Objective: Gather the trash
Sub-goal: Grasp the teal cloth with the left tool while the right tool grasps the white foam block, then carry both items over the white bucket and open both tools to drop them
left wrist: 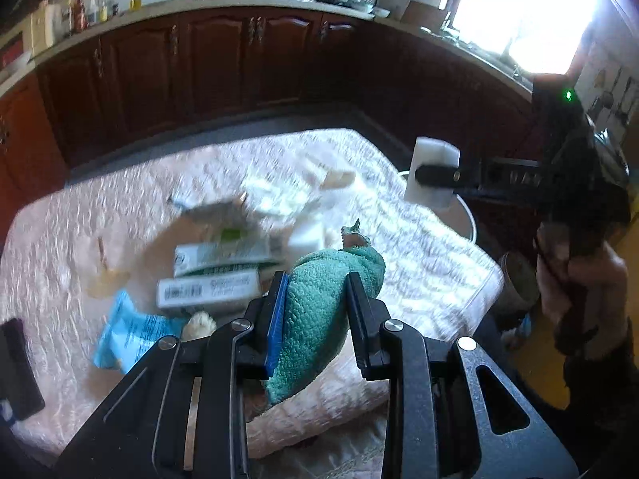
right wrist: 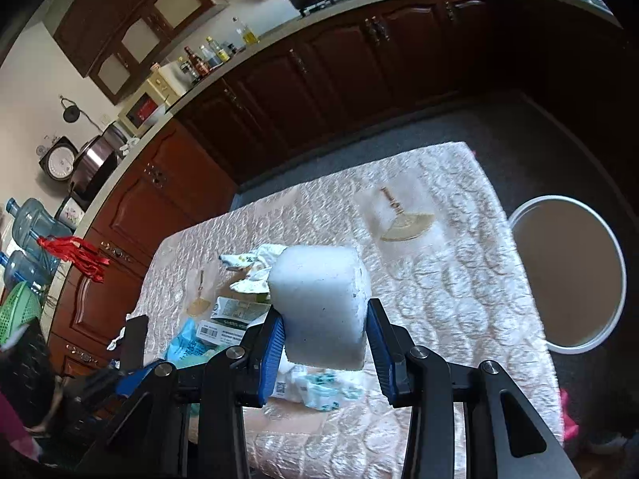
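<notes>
1. Two pieces are in my grip at once, one in each hand: a teal terry cloth (left wrist: 319, 311) on the left and a white foam block (right wrist: 321, 307) on the right.
2. My left fingers (left wrist: 316, 303) are drawn nearly together and clamped on the cloth. It is bunched and nubbly, squeezed at its middle between the pads, with its top bulging above the tips and its lower end hanging below them, clear of the tabletop (left wrist: 419, 247).
3. My right fingers (right wrist: 325, 333) are closed on the foam block. It is white, chunky and rounded at the corners, with a few dark specks on its face. The blue pads press on its two sides near the lower half, and most of the block stands above the tips.
4. From the left wrist view the same block (left wrist: 433, 171) shows off to the right, held out past the tabletop's edge over a white round bin (left wrist: 465, 219).
5. Just beyond my left fingers, litter lies on the pale quilted cover: a blue wrapper (left wrist: 127, 331), a grey carton (left wrist: 207, 289), a green-and-white carton (left wrist: 223, 253).
6. Farther out lie crumpled white papers (left wrist: 275, 195), blurred in that view.
7. From the right wrist view the bin (right wrist: 567, 275) stands on the dark floor beside the tabletop's right edge, with a brown liner inside.
</notes>
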Demonstrator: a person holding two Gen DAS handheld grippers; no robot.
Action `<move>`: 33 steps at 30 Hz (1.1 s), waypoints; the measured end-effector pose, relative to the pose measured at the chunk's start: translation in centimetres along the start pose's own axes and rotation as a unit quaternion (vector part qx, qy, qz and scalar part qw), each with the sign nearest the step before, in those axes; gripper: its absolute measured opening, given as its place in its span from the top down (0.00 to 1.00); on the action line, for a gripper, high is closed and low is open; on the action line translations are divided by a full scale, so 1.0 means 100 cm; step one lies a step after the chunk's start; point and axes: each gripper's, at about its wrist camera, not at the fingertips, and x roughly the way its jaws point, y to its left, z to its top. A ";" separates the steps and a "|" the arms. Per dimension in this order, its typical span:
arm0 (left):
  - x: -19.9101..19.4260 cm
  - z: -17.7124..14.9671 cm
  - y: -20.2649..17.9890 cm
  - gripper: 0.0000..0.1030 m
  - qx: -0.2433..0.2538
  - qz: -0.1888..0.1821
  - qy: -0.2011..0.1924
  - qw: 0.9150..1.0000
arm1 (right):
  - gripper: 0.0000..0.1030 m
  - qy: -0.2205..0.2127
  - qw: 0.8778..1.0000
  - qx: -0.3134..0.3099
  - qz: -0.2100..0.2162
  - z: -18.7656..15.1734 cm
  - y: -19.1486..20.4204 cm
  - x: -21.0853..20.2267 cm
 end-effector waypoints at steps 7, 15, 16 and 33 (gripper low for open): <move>0.025 0.035 -0.043 0.74 0.013 -0.019 0.005 1.000 | 0.62 -0.014 0.998 0.027 -0.046 0.000 -0.043 -0.020; 0.076 0.080 -0.108 0.74 0.031 -0.039 0.012 0.999 | 0.62 -0.013 0.990 0.081 -0.119 0.005 -0.119 -0.031; 0.086 0.085 -0.116 0.74 0.033 -0.037 0.016 0.999 | 0.62 -0.013 0.988 0.088 -0.124 0.005 -0.127 -0.031; 0.212 0.127 -0.186 0.74 0.020 -0.045 0.073 0.996 | 0.61 0.020 0.967 0.190 -0.170 -0.008 -0.244 -0.012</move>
